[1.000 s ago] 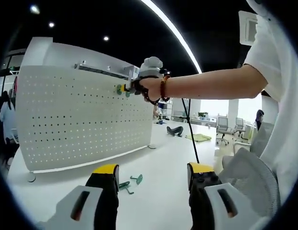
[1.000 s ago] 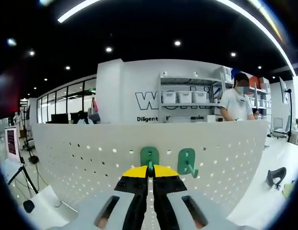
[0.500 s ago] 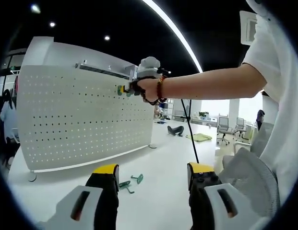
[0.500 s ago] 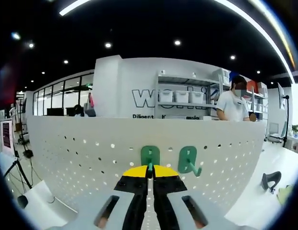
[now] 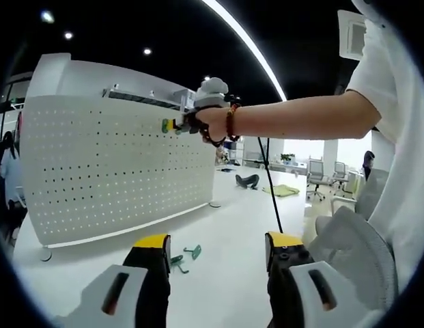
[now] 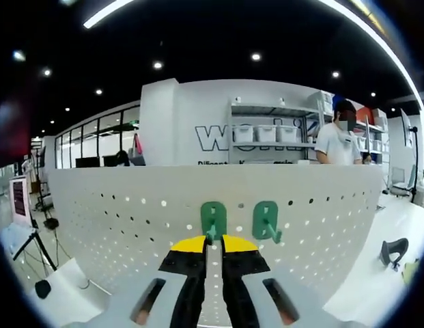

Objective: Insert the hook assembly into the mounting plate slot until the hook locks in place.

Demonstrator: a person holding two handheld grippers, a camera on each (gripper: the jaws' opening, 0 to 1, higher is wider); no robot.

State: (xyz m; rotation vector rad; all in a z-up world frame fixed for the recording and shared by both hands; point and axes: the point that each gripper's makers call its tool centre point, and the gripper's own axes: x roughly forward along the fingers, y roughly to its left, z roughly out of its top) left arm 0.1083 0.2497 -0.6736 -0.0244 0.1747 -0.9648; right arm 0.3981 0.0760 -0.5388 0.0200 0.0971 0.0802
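White pegboard (image 6: 130, 219) stands on white table (image 5: 225, 273); right gripper (image 6: 213, 240) jaws seemingly pinch green hook (image 6: 213, 220); left gripper (image 5: 215, 249) jaws agape, empty.

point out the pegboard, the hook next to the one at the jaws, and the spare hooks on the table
pegboard (image 6: 116, 225), right gripper view, bare perforated face
neighbouring hook (image 6: 265, 220), right gripper view, green back plate
spare hooks (image 5: 185, 255), left gripper view, the green pair

Shelving with white bins (image 6: 263, 134) behind board; tripod (image 6: 35, 254) left; office chairs (image 5: 319, 181) beyond.
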